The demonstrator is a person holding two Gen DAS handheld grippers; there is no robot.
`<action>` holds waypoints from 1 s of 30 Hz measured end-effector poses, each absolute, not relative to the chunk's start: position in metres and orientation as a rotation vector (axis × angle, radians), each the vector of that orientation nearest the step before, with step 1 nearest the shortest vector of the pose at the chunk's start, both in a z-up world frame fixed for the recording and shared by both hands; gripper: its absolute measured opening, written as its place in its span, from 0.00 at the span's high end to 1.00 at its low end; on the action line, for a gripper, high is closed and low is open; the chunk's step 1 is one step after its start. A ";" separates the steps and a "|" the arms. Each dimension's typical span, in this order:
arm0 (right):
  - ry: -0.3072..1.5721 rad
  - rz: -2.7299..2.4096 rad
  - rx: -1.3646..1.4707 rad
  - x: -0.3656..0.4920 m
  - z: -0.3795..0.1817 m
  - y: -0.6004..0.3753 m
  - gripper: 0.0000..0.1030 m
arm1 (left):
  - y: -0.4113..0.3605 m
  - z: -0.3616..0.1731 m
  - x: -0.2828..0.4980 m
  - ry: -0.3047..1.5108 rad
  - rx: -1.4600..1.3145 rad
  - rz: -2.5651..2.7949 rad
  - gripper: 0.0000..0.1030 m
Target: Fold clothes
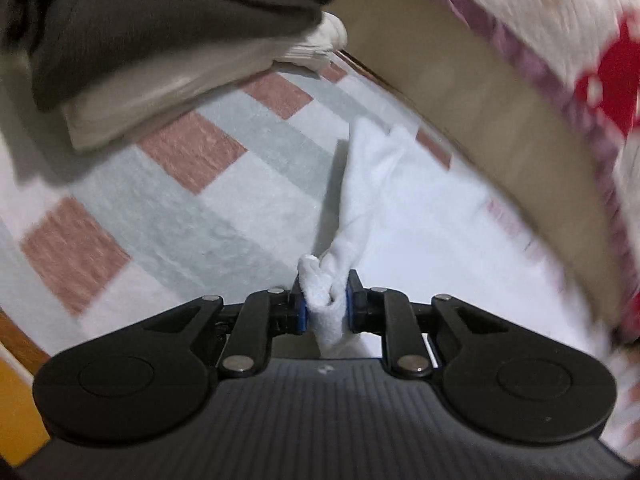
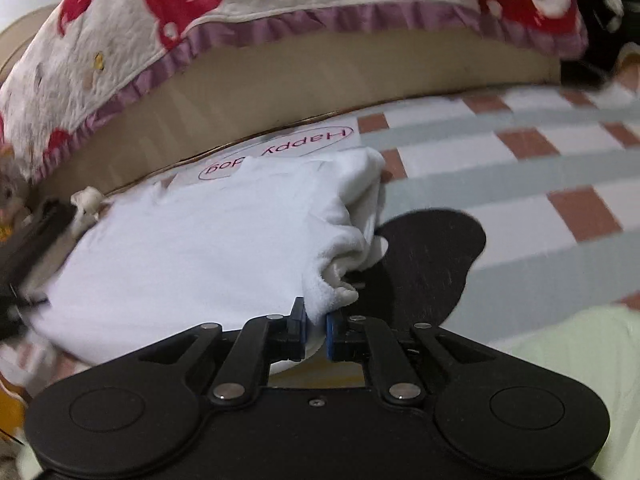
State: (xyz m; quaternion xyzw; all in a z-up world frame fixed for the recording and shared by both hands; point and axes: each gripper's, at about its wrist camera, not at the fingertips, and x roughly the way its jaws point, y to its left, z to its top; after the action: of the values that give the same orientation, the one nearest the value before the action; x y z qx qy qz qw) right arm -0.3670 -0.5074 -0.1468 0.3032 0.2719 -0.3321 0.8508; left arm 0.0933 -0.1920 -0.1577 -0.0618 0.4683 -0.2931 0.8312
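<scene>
A white garment lies stretched over the checked bed sheet. My right gripper is shut on a bunched edge of it at the near side. In the left wrist view, my left gripper is shut on another bunched part of the white garment, which runs away from the fingers as a narrow, lifted strip. The left gripper's body also shows at the left edge of the right wrist view, holding the garment's far corner.
A stack of folded clothes, dark grey on top, sits at upper left on the checked sheet. A beige headboard with a red-and-white quilt runs along the back. A pale green cloth lies at lower right.
</scene>
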 end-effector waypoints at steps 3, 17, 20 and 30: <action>0.609 -0.713 0.689 -0.374 -0.148 -0.513 0.93 | -0.197 -0.145 0.082 0.916 -0.046 -0.619 0.78; 0.563 -0.619 0.917 -0.399 -0.162 -0.509 0.45 | -0.269 -0.121 -0.018 0.836 0.078 -1.139 0.59; 0.533 -0.512 1.020 -0.396 -0.166 -0.509 0.42 | -0.295 -0.137 -0.056 0.870 0.161 -1.266 0.57; 0.440 -0.845 0.809 -0.363 -0.197 -0.516 0.34 | -0.313 -0.169 -0.061 0.786 0.223 -1.206 0.56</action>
State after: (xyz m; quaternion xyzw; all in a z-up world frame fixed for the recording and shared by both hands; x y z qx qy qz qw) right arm -0.3625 -0.5158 -0.1974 0.3788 0.2062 -0.3955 0.8109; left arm -0.0607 -0.3127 -0.1692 0.1017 0.3593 -0.5510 0.7463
